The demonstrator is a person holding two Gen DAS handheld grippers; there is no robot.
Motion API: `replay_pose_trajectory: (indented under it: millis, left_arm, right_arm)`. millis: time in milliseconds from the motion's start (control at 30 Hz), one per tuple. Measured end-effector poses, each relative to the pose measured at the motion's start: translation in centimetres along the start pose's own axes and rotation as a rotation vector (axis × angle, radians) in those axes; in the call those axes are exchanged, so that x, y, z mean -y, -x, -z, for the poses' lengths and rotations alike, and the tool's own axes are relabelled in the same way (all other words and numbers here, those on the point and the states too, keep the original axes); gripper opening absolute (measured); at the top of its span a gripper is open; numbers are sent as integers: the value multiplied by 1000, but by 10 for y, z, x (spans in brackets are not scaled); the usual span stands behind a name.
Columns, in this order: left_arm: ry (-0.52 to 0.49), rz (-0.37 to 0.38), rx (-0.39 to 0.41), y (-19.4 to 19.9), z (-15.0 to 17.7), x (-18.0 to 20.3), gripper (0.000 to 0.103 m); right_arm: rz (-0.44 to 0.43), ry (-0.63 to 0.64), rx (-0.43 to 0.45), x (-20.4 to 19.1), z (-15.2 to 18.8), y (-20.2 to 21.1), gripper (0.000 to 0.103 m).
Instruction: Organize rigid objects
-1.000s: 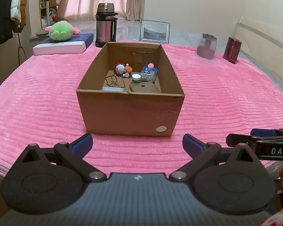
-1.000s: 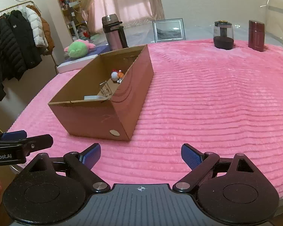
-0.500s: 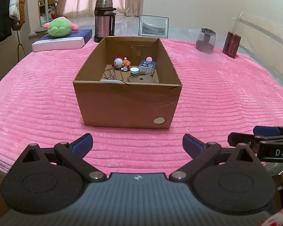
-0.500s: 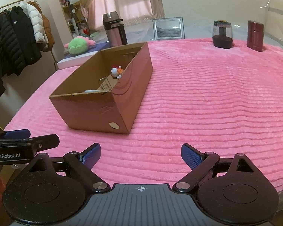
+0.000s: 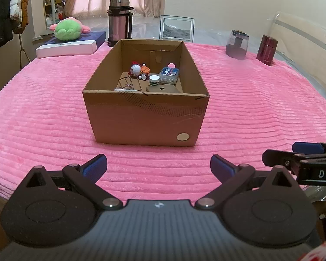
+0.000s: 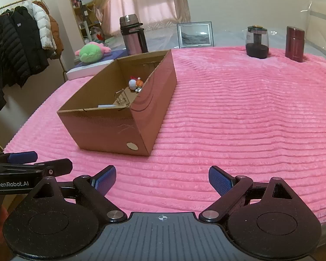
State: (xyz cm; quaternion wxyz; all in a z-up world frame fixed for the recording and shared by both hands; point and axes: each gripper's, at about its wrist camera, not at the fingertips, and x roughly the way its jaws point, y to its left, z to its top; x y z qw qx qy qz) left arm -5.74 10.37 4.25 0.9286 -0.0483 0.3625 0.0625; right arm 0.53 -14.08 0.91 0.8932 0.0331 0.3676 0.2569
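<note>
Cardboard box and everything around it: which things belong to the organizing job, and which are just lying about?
Job: cardboard box; inside it, toy figure, small jar, blue packet, wire clip.

Lying about: steel thermos, plush toy, picture frame, glass jar, maroon flask.

left wrist: faces box [image 5: 145, 117] head-on | right wrist: angled from right | shared: box

Matt cardboard box [image 5: 141, 121], ribbed plush pink blanket [image 5: 250, 108]
</note>
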Motion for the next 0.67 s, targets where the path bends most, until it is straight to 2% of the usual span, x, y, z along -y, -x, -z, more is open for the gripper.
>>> replay_pose_trajectory:
  millis: [667]
  left_arm:
    - [23, 23, 8, -7, -1, -7, 100]
  right_arm:
    - [6, 4, -13, -1, 0, -7, 89]
